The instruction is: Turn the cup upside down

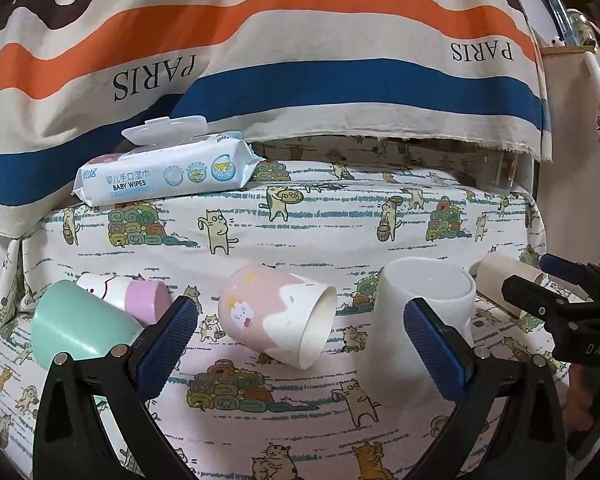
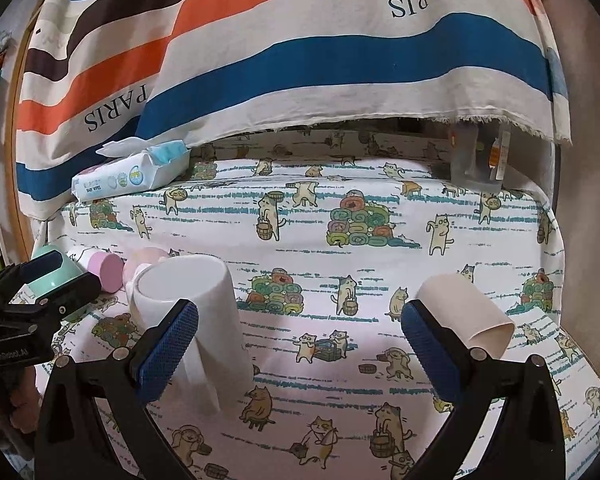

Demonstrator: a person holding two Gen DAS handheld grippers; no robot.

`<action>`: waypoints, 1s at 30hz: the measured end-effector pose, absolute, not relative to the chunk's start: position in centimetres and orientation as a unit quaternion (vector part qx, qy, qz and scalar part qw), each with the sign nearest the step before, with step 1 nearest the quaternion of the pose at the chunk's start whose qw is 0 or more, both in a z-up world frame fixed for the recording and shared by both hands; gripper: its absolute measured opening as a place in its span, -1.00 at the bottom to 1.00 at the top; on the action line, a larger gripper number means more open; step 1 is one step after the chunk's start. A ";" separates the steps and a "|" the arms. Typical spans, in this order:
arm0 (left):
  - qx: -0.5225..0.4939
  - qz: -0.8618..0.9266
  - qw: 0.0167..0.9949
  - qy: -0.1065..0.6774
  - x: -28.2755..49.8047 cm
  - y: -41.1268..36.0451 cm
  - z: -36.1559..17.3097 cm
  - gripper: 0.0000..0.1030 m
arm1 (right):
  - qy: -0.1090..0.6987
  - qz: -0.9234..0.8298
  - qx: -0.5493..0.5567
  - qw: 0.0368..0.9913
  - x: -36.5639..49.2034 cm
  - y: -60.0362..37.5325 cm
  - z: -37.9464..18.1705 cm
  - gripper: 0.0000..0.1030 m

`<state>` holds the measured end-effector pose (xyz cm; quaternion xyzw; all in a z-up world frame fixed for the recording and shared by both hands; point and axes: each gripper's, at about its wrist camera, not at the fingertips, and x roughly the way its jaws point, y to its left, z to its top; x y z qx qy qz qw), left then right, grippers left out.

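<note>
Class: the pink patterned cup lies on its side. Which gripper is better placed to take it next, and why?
Left, probably. The pink cup lies straight ahead between the open left gripper fingers. From the right gripper, the white mug mostly hides it.

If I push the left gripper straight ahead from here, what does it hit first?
Probably the pink and white cup lying on its side, centred between the open left gripper fingers; depth is unclear. The white mug sits by the right finger.

The right gripper (image 2: 300,354) is spread wide at the bottom of the frame, empty. A white cup (image 2: 192,300) stands upside down at lower left; a cream cup (image 2: 466,314) lies sideways at lower right.
</note>
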<state>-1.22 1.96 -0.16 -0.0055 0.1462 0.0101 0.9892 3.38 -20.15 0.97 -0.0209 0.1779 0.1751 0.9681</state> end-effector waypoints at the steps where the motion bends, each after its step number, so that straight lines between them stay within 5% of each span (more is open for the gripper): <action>1: -0.005 0.007 0.989 0.147 -1.2 1.9 -0.2 0.99 | 0.178 0.175 -0.020 0.968 3.4 -20.2 0.9 0.99; 30: -0.004 0.012 0.989 0.149 -1.2 2.0 -0.2 0.99 | 0.189 0.182 -0.024 0.965 3.7 -19.9 0.7 0.99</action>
